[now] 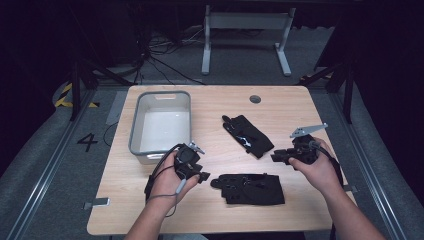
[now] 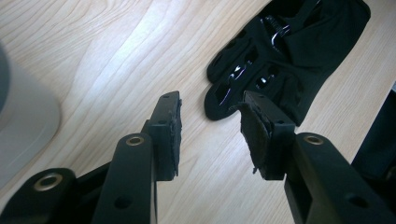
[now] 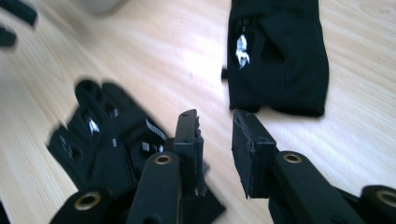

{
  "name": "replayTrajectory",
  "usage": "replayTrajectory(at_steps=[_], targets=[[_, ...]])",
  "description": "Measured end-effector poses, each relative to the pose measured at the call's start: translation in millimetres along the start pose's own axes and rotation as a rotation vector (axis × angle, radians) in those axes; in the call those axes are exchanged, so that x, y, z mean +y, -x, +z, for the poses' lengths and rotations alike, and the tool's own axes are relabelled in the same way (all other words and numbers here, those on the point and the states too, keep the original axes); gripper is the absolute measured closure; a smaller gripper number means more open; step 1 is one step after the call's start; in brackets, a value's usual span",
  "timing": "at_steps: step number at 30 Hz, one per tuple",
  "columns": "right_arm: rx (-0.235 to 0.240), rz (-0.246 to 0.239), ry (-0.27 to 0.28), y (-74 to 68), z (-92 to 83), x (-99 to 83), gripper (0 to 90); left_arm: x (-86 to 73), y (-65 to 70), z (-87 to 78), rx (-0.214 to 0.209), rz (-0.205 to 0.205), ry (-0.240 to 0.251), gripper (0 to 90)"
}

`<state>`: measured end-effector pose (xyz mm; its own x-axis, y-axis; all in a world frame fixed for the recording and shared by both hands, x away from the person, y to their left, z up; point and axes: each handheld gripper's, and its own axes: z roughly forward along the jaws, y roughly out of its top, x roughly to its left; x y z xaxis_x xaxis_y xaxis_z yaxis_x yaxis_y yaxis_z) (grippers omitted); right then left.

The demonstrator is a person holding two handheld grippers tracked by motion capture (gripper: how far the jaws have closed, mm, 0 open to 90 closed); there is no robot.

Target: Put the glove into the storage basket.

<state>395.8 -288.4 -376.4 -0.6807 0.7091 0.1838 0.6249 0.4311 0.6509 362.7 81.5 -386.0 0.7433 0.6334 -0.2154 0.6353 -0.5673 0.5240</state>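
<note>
Two black gloves lie flat on the wooden table point(image 1: 295, 105). One glove point(image 1: 248, 136) point(image 3: 280, 56) sits slanted at the middle. The other glove point(image 1: 248, 188) point(image 2: 285, 51) point(image 3: 102, 140) lies near the front edge. My left gripper point(image 1: 202, 176) point(image 2: 210, 105) hovers just left of the front glove's fingers, open, with bare wood between its jaws. My right gripper point(image 1: 276, 157) point(image 3: 215, 119) is right of the middle glove, pointing left toward both gloves. It is open and holds nothing.
A grey plastic bin point(image 1: 136, 125) point(image 2: 23, 116) stands at the table's back left, just behind my left hand, and looks empty. A round cable hole point(image 1: 255, 99) sits near the far edge. Floor rails and another table's legs lie beyond.
</note>
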Motion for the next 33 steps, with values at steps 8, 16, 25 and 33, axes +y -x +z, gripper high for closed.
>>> replayTrajectory(at_steps=[8, 16, 25, 33], targets=[[-0.035, 0.064, -0.018, 33.0, 28.0, 29.6, 73.6, -9.8, -5.2, -5.9, 0.017, -0.023, 0.006, 58.5], [-0.102, 0.114, -0.054, 61.7, 60.4, 41.8, 71.6, -13.3, -8.7, -7.4, 0.026, -0.036, 0.011, 58.3], [-0.174, 0.149, -0.105, 80.7, 84.4, 39.4, 67.1, -10.2, -8.8, -2.5, 0.027, -0.027, -0.002, 58.1], [-0.186, 0.139, -0.142, 81.6, 93.9, 40.7, 61.5, -9.0, -8.8, 0.5, 0.026, -0.024, -0.006, 57.6]])
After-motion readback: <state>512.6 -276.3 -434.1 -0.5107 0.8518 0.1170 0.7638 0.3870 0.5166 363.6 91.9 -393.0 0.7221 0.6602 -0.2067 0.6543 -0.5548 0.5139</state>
